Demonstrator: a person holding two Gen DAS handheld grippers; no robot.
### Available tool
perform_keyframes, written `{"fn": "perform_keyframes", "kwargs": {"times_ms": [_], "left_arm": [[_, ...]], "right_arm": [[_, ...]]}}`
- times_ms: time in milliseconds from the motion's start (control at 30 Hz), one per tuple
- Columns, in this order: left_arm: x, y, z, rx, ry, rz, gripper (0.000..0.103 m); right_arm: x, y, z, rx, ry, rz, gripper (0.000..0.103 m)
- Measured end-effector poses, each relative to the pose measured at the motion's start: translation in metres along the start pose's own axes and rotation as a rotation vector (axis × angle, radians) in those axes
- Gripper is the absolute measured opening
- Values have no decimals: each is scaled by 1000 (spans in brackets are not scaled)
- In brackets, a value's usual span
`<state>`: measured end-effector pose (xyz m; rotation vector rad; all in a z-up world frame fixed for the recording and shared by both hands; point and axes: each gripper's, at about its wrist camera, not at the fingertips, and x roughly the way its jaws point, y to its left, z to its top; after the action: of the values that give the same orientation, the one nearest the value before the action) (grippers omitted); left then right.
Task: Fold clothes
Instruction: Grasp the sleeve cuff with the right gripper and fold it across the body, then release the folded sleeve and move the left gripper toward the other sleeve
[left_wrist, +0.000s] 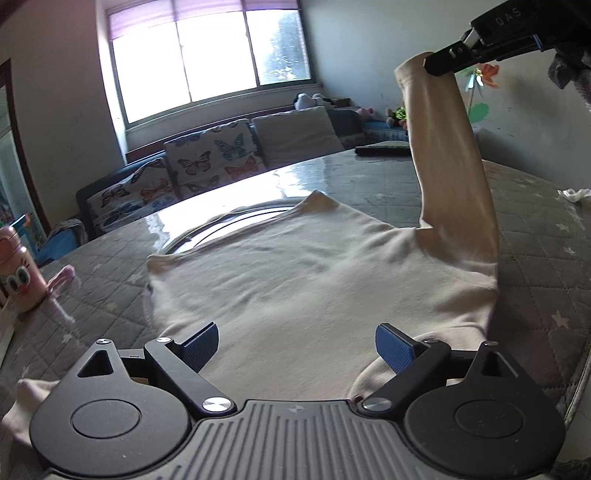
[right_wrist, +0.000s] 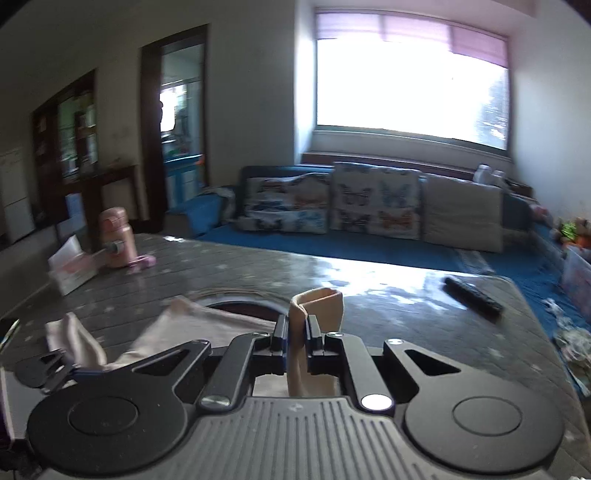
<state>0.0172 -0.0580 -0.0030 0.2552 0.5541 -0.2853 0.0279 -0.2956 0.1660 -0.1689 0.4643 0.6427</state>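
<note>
Cream cotton shirt (left_wrist: 295, 273) lies flat on the grey quilted table (left_wrist: 110, 288), ready for folding; left tongs (left_wrist: 297, 349) hover released over its hem, while right tongs (right_wrist: 296, 332) clench the sleeve (left_wrist: 450, 155), hoisting it, probably to fold inward.

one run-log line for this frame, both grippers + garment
right gripper: shut on sleeve, lifted | left gripper: open over shirt | shirt body flat on table
</note>
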Motion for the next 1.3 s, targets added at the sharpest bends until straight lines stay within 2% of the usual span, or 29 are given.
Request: {"fn": "perform_keyframes", "kwargs": {"times_ms": [233, 400, 533, 633, 700, 800, 1000, 1067, 1133, 1233, 1267, 1300], "left_arm": [[-12, 21, -16, -49, 10, 41, 94], [-15, 27, -21, -76, 21, 60, 94], [-15, 26, -21, -76, 23, 60, 94], [-17, 25, -19, -71, 20, 57, 93], [-18, 25, -18, -73, 17, 54, 92], [-16, 25, -15, -76, 16, 42, 86], [-3, 18, -14, -66, 57, 8, 67], [2, 17, -14, -67, 80, 3, 50], [5, 18, -14, -80, 90, -12, 41], [5, 17, -11, -78, 91, -4, 16], [5, 17, -10, -78, 89, 3, 5], [3, 18, -8, -81, 88, 10, 3]], "right_arm": [[41, 72, 0, -107, 68, 159, 8], [64, 106, -16, -146, 140, 266, 8], [66, 120, -24, -158, 154, 341, 15], [57, 116, -24, -173, 155, 351, 24], [52, 107, -26, -175, 163, 332, 25], [52, 85, -36, -159, 199, 276, 26], [57, 35, -73, -84, 313, 174, 28], [58, 23, -83, -63, 331, 155, 28], [58, 14, -92, -34, 339, 152, 28], [61, 8, -104, -9, 358, 164, 28], [62, 7, -106, -12, 362, 165, 28], [63, 9, -109, -22, 369, 168, 28]]}}
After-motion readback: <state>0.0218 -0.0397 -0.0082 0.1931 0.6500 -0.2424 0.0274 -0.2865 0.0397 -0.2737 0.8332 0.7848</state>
